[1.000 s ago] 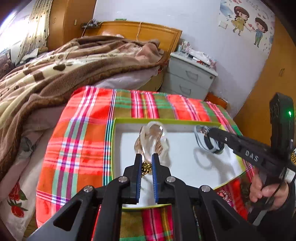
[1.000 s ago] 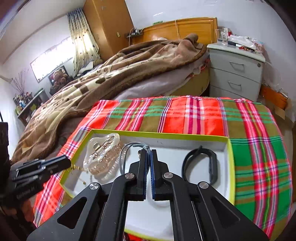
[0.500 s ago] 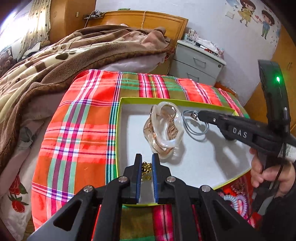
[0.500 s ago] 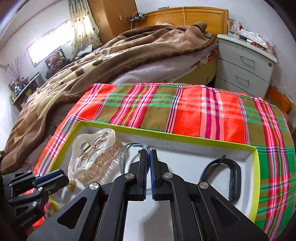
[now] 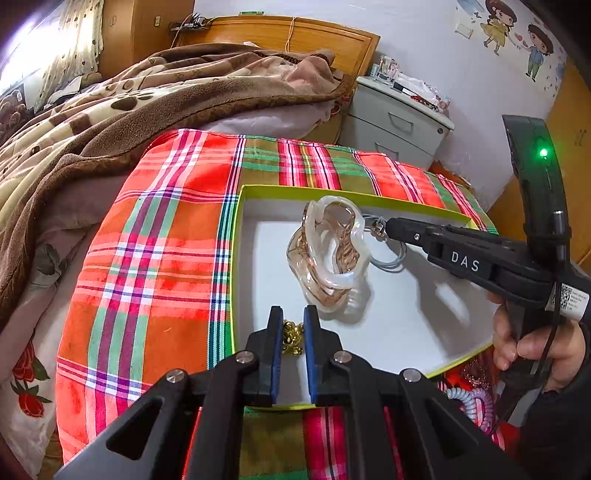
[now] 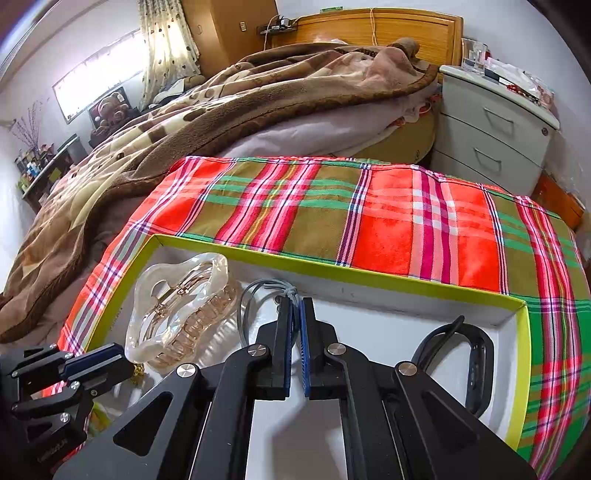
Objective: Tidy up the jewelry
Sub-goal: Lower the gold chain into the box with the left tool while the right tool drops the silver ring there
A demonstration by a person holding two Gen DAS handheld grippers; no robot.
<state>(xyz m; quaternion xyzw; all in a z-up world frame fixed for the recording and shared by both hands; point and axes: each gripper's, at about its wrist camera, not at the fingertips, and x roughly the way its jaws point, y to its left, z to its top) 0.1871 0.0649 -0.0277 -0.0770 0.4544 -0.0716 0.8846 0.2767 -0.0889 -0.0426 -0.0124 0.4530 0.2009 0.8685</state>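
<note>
On the plaid-covered tabletop [image 5: 159, 258], a green-rimmed tray [image 6: 369, 275] already holds a clear hair claw [image 5: 328, 254], a black wristband [image 6: 476, 365] and a grey cord loop [image 5: 391, 258]. The cord is pinched by the right hand-held gripper [image 6: 294, 306]; a gold bead chain [image 5: 291, 334] is gripped by the left hand-held gripper [image 5: 292, 325]. Both pieces remain to be released; a coiled hair tie [image 5: 467, 400] lies outside.

Home bedroom: bed [image 6: 229, 122] lying under brown blanket [image 5: 110, 110], wooden headboard [image 6: 388, 29], grey nightstand [image 6: 495, 125], cartoon wall stickers [image 5: 517, 40] showing.
</note>
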